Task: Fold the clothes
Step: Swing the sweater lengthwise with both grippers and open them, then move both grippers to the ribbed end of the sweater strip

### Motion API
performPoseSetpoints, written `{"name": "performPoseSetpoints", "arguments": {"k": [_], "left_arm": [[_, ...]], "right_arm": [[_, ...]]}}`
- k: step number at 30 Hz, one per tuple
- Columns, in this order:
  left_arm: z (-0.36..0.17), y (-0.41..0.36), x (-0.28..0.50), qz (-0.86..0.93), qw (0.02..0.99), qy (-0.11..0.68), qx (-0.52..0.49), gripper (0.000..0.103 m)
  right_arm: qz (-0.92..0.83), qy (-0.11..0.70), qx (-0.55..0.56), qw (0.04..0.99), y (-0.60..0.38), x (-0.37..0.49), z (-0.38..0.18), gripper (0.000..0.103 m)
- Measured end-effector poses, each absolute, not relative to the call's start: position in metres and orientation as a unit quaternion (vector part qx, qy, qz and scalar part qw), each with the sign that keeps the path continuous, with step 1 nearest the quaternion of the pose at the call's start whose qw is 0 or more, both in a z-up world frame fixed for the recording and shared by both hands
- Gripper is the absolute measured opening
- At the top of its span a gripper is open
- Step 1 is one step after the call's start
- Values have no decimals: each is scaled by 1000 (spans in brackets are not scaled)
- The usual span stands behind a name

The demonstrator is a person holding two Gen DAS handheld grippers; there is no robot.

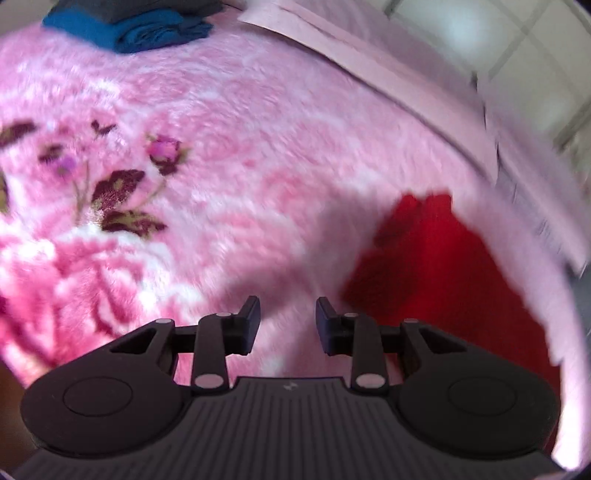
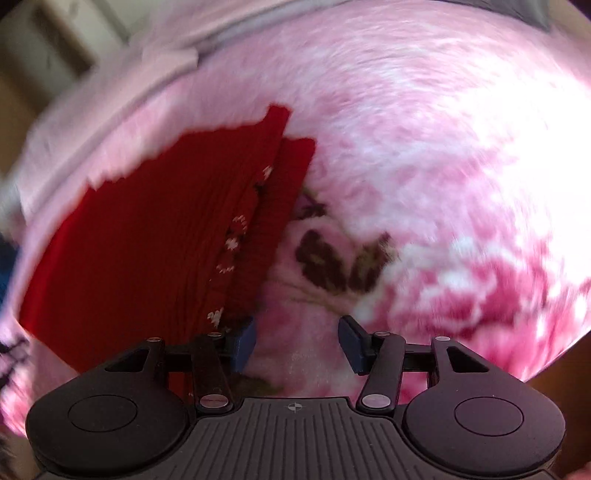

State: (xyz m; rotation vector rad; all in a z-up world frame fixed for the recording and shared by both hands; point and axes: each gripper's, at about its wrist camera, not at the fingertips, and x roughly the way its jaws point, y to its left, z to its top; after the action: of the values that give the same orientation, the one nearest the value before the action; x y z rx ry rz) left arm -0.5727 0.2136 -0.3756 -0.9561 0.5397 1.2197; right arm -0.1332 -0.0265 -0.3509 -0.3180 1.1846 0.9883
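On the bed's pink flowered blanket (image 1: 258,140) lies a red garment (image 2: 155,229), flat, with straight edges and one layer lapped over another along its right side, where a row of small white marks runs. That looks like a partly or fully folded piece; blur hides which. At the far left corner sits a stack of folded clothes (image 1: 140,26), blue with a dark piece on top, so some of the work stands done. The left tool (image 1: 288,321) hovers with jaws apart and nothing between them, just left of the red cloth. The right tool (image 2: 297,341) is wide and empty too, its left finger at the garment's near edge.
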Motion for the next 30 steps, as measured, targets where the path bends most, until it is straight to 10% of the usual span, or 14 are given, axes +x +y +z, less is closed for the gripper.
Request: {"name": "performPoseSetpoints", "arguments": {"k": [9,30], "left_arm": [[-289,175,-496,480,639,384,-462,29],[-127,-14,-263,698,491,240,-463,37]], "right_arm": [[498,527,-266,636,38,-162,-268,53],[746,352,-420,379,75,-41,-154,53]]}}
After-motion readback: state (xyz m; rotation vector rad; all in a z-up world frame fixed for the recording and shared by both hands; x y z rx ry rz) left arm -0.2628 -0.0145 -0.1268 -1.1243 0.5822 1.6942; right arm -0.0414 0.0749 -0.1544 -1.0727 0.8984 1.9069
